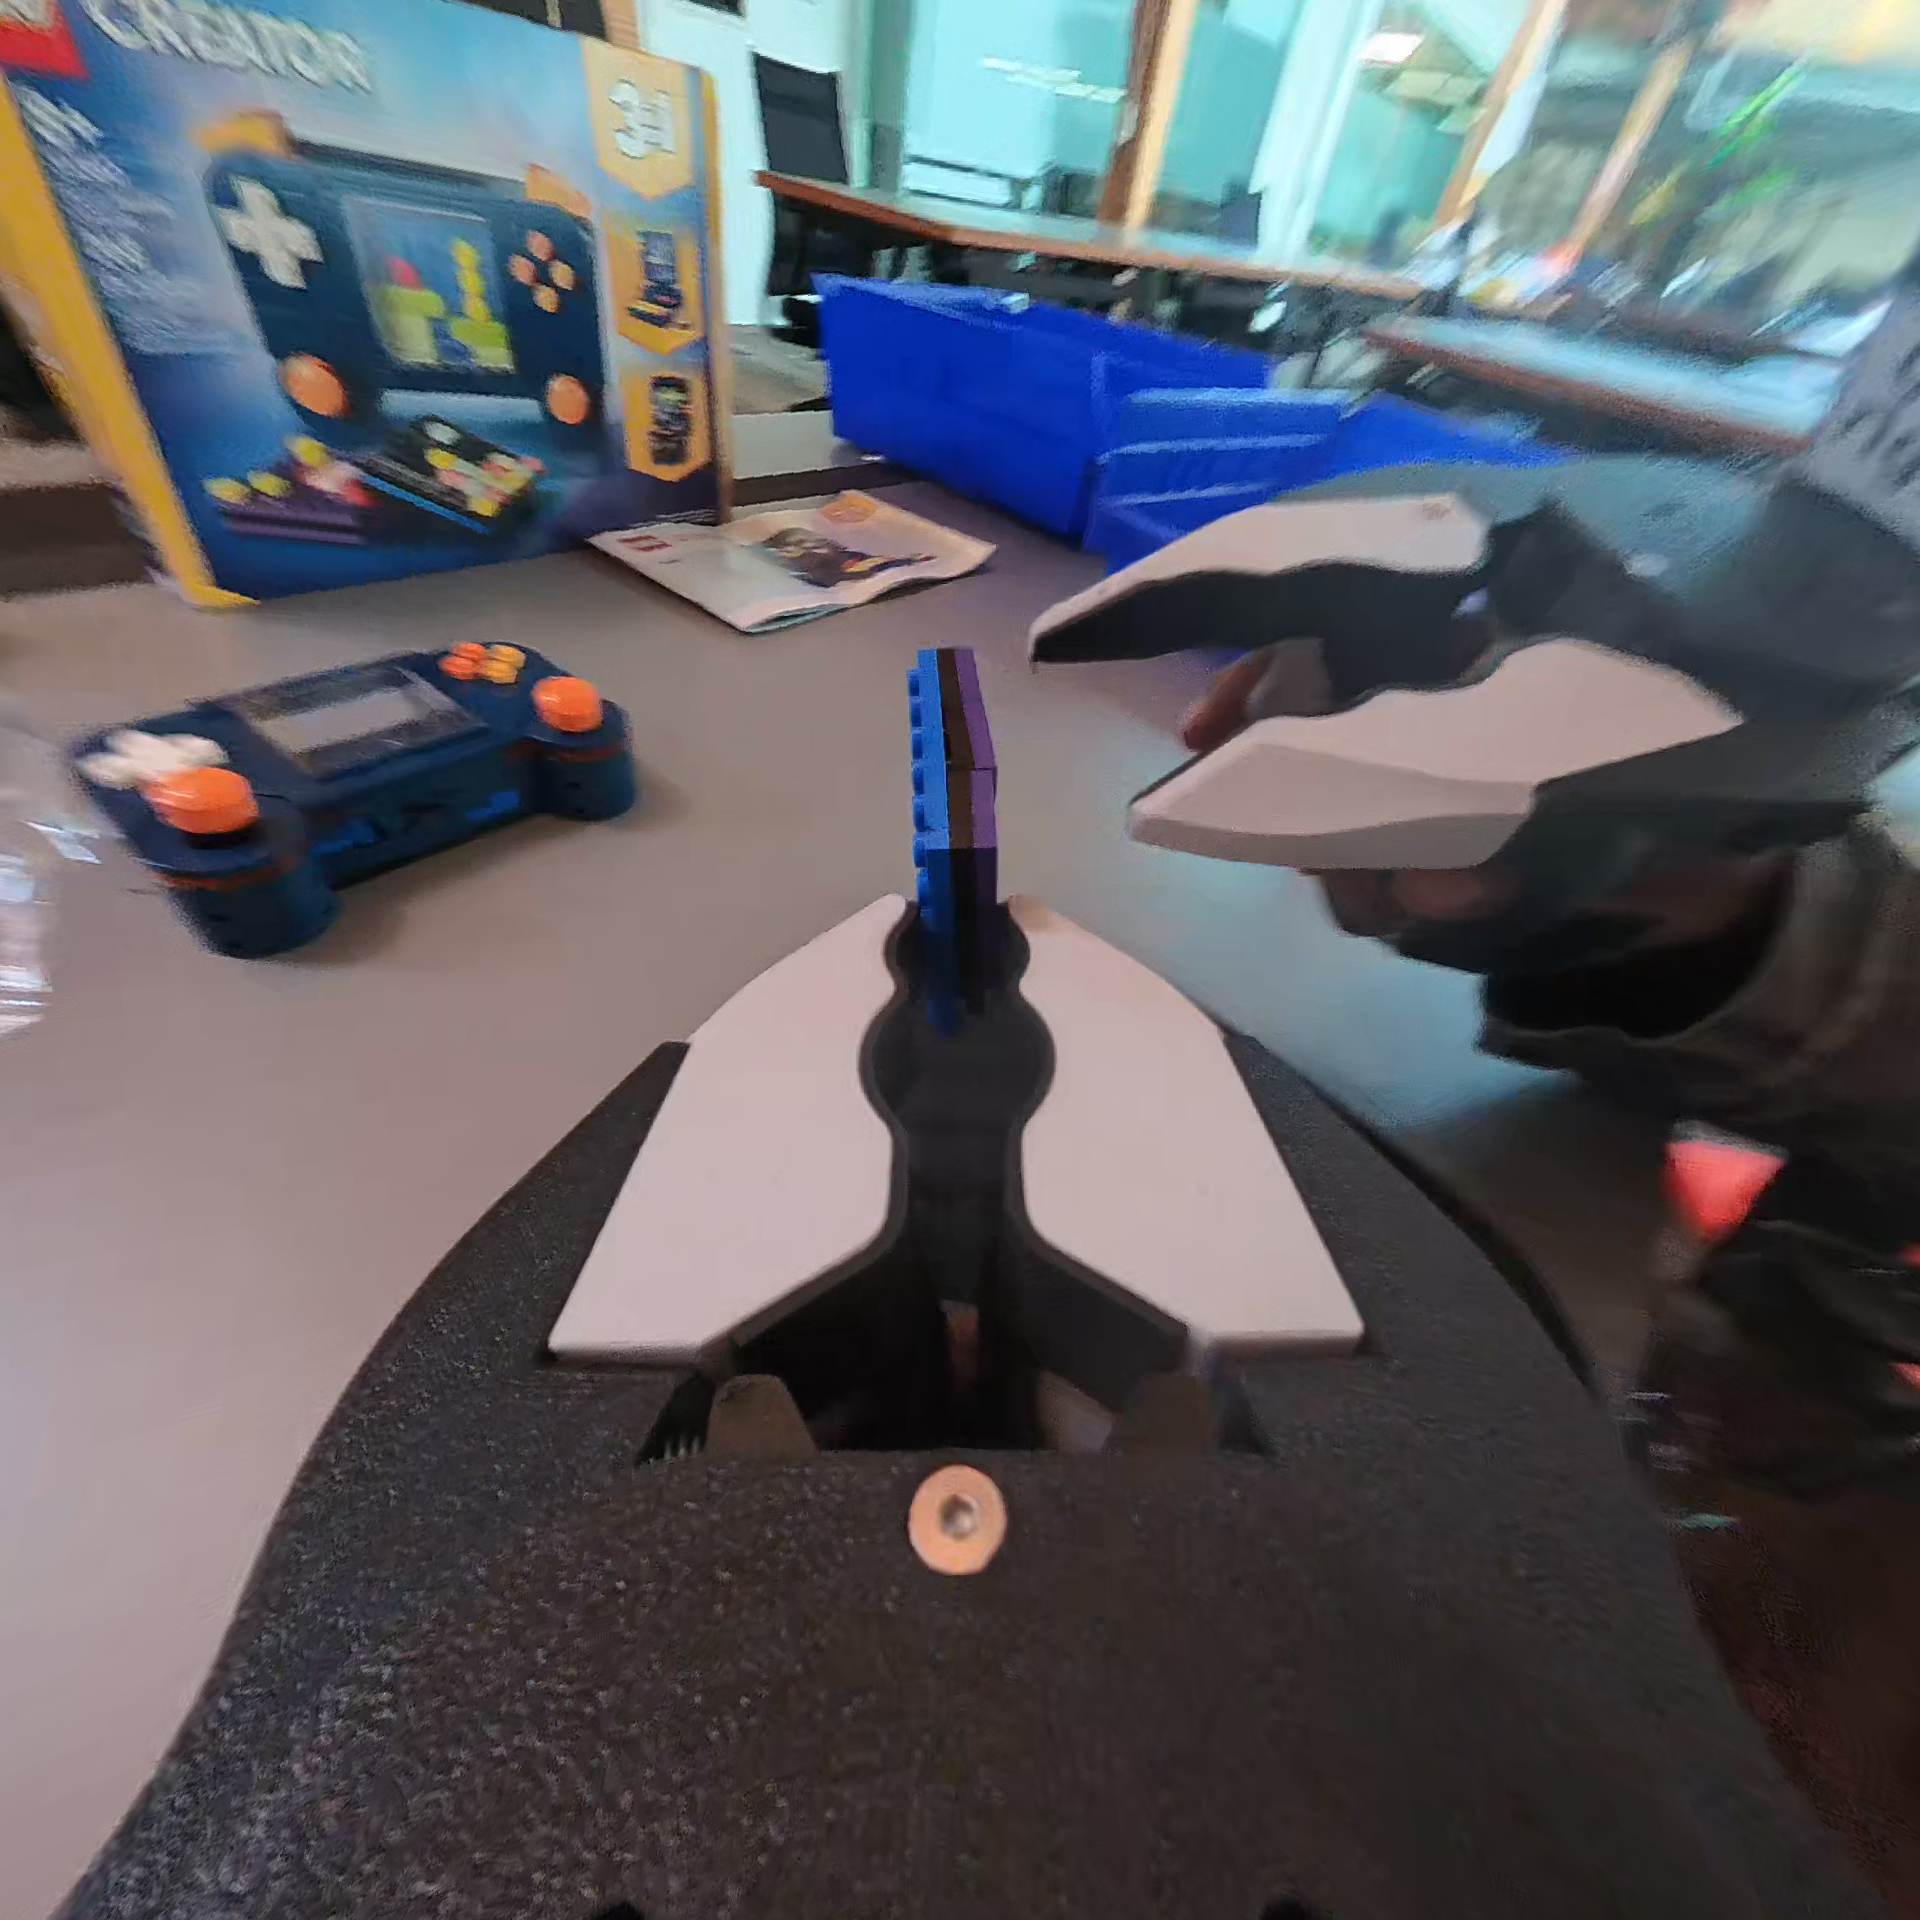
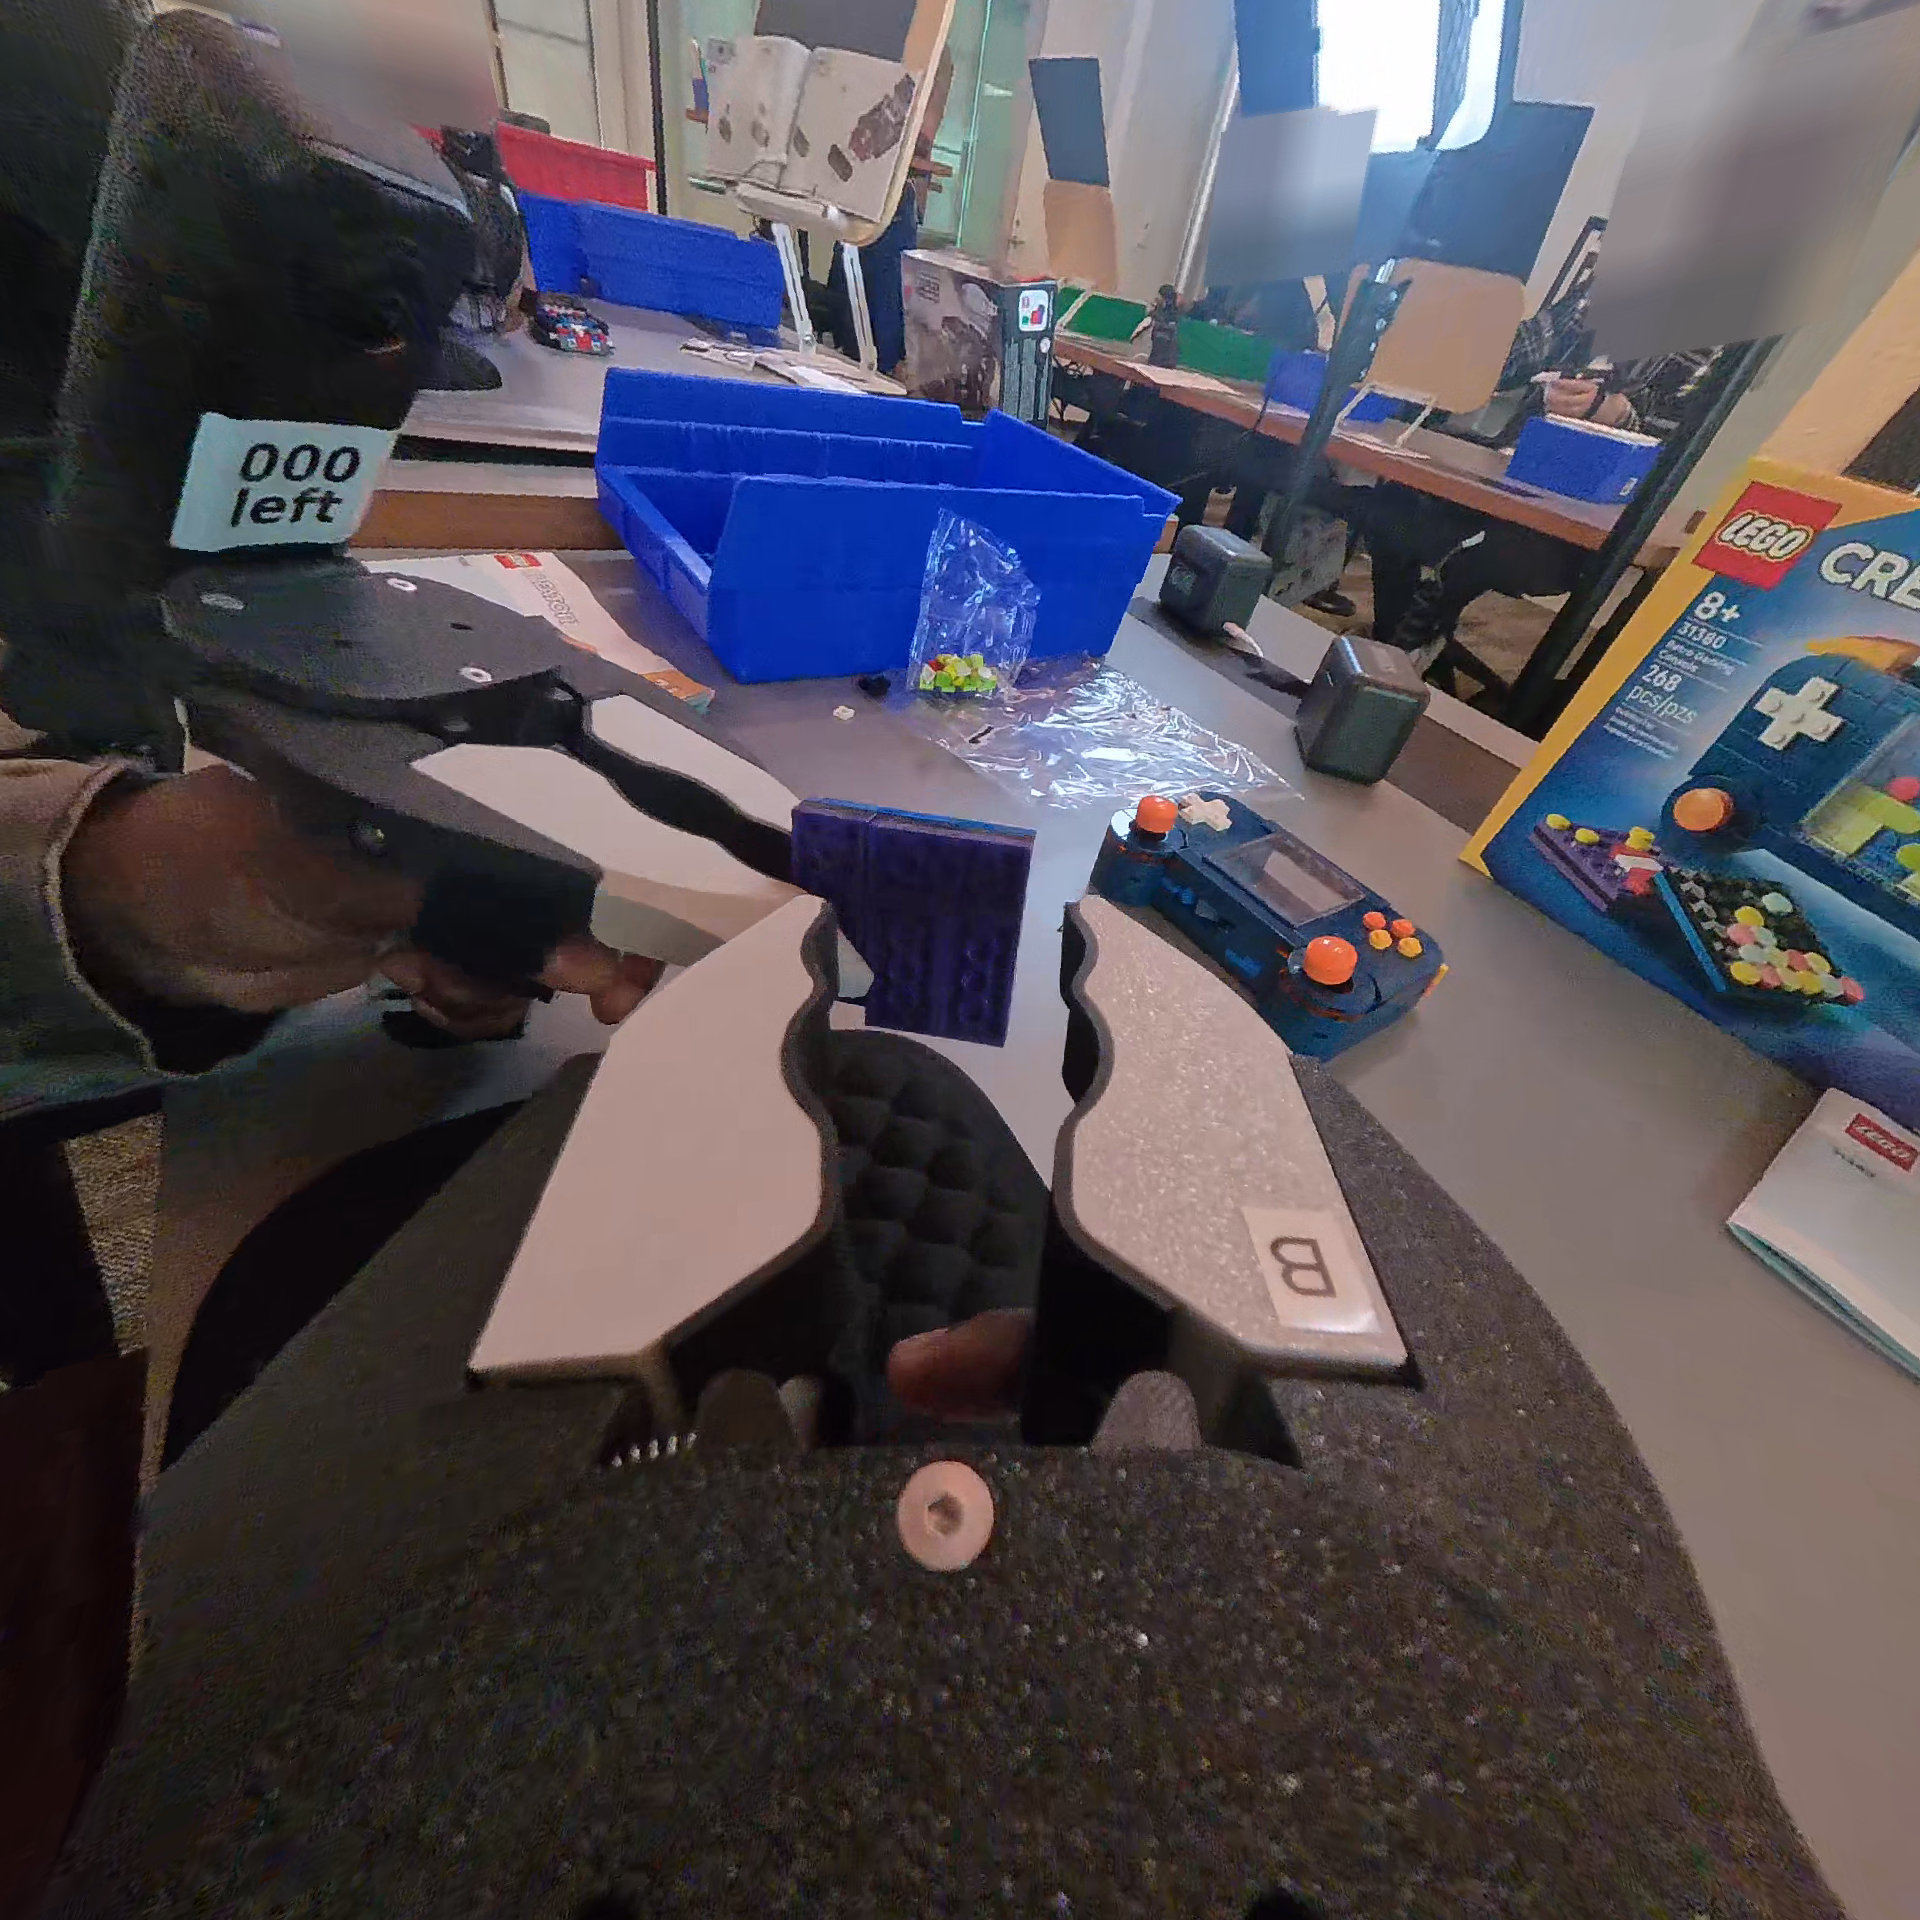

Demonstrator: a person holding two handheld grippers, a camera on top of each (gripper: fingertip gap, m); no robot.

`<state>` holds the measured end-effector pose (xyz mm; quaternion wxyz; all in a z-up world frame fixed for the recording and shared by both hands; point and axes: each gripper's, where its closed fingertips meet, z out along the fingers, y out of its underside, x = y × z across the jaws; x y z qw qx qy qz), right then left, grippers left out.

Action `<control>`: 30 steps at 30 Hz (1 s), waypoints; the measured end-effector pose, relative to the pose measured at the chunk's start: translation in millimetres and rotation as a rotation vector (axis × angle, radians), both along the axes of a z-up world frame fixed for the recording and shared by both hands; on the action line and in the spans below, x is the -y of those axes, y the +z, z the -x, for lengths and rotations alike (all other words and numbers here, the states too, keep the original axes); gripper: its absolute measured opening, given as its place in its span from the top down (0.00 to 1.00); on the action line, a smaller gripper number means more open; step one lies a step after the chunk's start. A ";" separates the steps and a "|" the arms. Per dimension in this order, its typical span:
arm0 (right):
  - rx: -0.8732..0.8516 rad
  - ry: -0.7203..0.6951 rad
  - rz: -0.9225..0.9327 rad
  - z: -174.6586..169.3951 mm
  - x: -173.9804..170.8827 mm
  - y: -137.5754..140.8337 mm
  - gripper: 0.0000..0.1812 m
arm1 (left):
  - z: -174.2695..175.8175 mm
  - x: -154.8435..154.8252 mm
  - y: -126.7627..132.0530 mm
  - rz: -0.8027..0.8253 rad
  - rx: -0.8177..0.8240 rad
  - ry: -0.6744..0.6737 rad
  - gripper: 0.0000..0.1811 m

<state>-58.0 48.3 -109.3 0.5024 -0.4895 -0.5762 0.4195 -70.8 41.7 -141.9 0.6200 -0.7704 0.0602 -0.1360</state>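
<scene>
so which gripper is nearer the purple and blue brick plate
Left. The left gripper is shut on the plate; the right gripper is open just short of it.

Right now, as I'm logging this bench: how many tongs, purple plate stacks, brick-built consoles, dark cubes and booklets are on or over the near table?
Tongs: 2, left tongs and right tongs
Purple plate stack: 1, gripped in the left tongs
Brick-built console: 1
Dark cubes: 2
Booklets: 2
Total: 8
</scene>
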 end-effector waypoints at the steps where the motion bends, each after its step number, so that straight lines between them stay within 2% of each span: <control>1: -0.005 -0.006 0.023 -0.5 1.1 -0.4 0.78 | 6.6 -0.4 -1.7 -0.009 -0.111 0.057 0.94; 3: -0.010 0.002 0.160 -2.1 5.7 -2.8 0.80 | 26.3 1.1 0.5 -0.066 -0.434 0.213 0.94; 5: -0.001 0.101 0.466 -2.6 17.1 -5.0 0.78 | 33.6 4.7 9.8 -0.145 -0.710 0.309 0.94; 7: 0.002 0.189 0.762 -1.5 20.5 -2.9 0.77 | 24.6 7.0 20.4 -0.228 -0.830 0.323 0.94; 10: -0.094 0.229 1.007 0.1 12.7 8.6 0.78 | 13.5 7.3 23.9 -0.274 -0.861 0.305 0.94; 12: -0.098 0.229 1.032 -0.4 11.8 8.0 0.76 | 12.7 5.6 18.7 -0.250 -0.867 0.291 0.94; 16: -0.081 0.206 1.047 -1.5 12.0 -1.6 0.80 | 6.8 4.3 13.9 -0.238 -0.885 0.260 0.94; 19: -0.065 0.230 1.086 -2.9 12.9 -5.7 0.78 | 2.3 3.6 9.4 -0.231 -0.920 0.245 0.94; 23: -0.052 0.232 1.079 -2.5 13.7 -12.0 0.87 | -1.5 1.7 4.5 -0.221 -0.923 0.222 0.94; 30: -0.048 0.286 1.093 -4.7 18.0 -14.7 0.89 | -5.1 4.0 2.6 -0.228 -0.825 0.168 0.94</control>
